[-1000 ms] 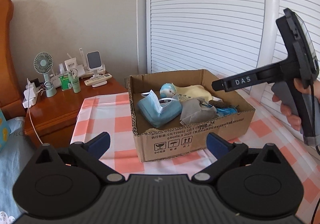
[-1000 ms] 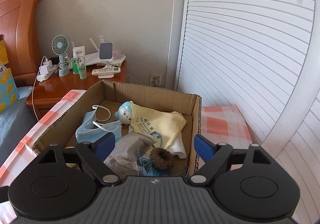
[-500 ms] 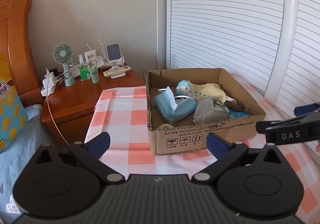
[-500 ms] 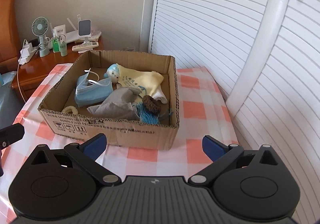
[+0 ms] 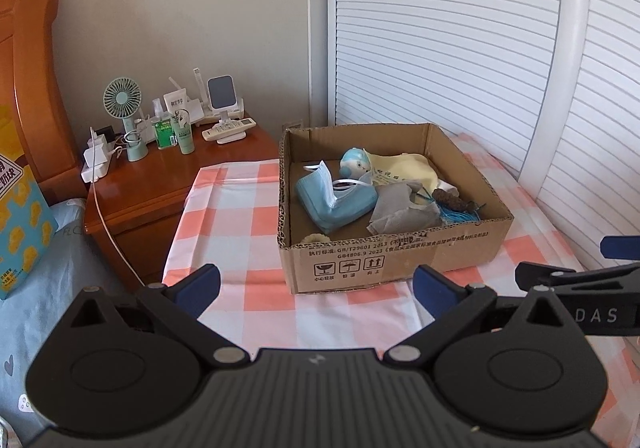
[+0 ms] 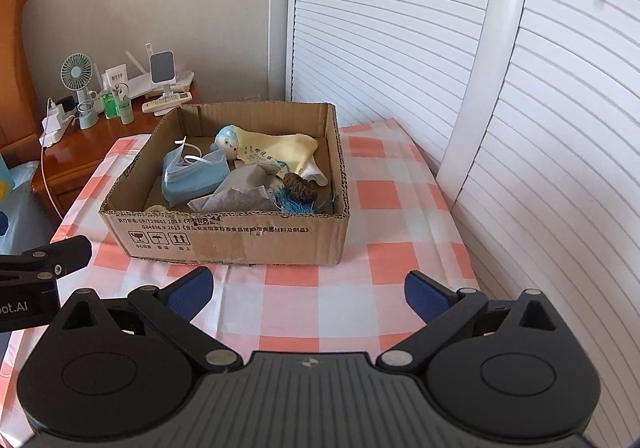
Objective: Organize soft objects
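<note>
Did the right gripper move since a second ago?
Yes. The right gripper has pulled back from over the cardboard box; it now sits short of the box's near wall, over the checked cloth.

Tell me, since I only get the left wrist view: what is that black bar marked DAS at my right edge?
Observer: It is the right gripper. Its own camera shows both blue fingers spread wide, with nothing between them.
Operator: Is it over the box?
Observer: No. It is short of the cardboard box, above the checked cloth.
Operator: What is the blue stuff in the box's near right corner?
Observer: A blue fringed tuft, lying against a brown knobbly thing.
</note>
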The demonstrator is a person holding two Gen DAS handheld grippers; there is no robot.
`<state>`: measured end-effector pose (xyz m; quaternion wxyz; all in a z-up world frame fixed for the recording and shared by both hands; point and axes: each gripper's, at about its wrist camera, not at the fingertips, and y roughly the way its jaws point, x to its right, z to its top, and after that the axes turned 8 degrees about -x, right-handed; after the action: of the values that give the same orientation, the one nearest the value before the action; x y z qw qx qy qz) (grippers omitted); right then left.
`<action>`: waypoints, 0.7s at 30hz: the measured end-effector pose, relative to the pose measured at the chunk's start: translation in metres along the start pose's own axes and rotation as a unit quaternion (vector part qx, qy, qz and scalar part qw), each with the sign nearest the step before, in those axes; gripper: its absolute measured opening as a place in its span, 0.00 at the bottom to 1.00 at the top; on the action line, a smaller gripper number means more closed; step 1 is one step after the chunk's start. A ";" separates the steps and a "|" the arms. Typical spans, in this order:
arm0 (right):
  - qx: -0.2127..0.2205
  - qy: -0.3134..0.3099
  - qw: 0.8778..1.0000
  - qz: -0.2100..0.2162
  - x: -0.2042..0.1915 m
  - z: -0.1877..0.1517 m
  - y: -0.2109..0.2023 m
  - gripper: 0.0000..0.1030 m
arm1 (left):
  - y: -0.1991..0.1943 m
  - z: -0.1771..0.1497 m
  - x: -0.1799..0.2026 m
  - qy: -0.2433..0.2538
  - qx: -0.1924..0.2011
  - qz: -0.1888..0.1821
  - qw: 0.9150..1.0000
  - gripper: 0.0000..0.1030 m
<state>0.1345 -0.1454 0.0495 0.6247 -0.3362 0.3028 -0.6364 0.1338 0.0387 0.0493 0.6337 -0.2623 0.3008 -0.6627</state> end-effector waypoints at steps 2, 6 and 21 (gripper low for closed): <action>0.001 0.000 1.000 0.000 0.000 0.000 -0.001 1.00 | 0.000 0.000 0.001 0.000 -0.002 -0.003 1.000 0.99; 0.000 0.000 1.000 0.000 0.000 -0.001 -0.002 1.00 | -0.001 -0.001 0.002 -0.002 -0.004 -0.003 1.000 0.99; 0.003 0.000 1.000 0.002 0.000 -0.002 -0.004 1.00 | -0.002 -0.002 0.004 -0.005 -0.007 -0.002 1.000 0.99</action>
<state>0.1310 -0.1455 0.0516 0.6270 -0.3338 0.3012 -0.6362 0.1307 0.0349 0.0496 0.6317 -0.2706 0.3021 -0.6607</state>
